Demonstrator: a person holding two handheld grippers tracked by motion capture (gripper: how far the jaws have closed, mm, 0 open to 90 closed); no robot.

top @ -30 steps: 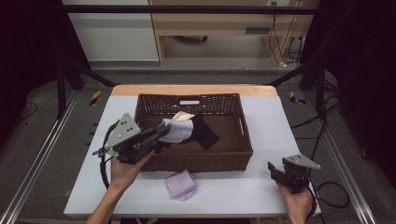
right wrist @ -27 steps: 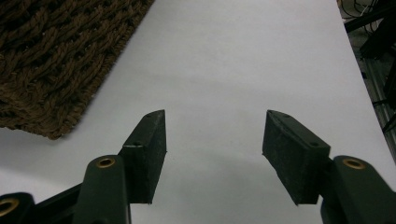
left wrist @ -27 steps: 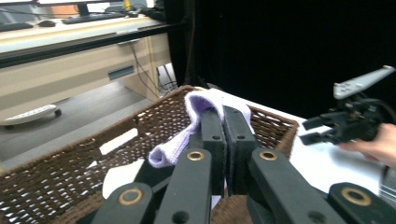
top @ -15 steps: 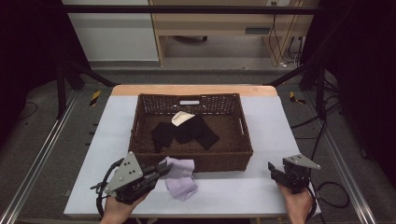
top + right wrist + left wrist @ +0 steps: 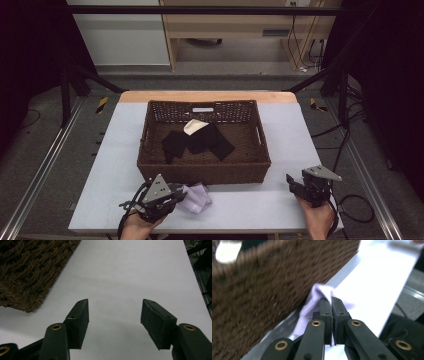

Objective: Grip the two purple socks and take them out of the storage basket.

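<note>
One lilac cloth (image 5: 196, 197) is pinched in the left gripper (image 5: 331, 305), jaws apparently clamped (blurred view); next, lift it into the basket (image 5: 205, 171). Right gripper (image 5: 113, 315) gapes idle.

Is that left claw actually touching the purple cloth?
Touching. The left gripper view shows the left gripper with jaws closed on a fold of the purple cloth.

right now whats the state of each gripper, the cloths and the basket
left gripper: shut on the lilac cloth
right gripper: open, empty, over bare table
lilac cloth: crumpled on the table, in front of the basket
black cloths: lying loose inside the basket
cream cloth: in the basket, beside the black cloths
basket: upright, open-topped
</note>
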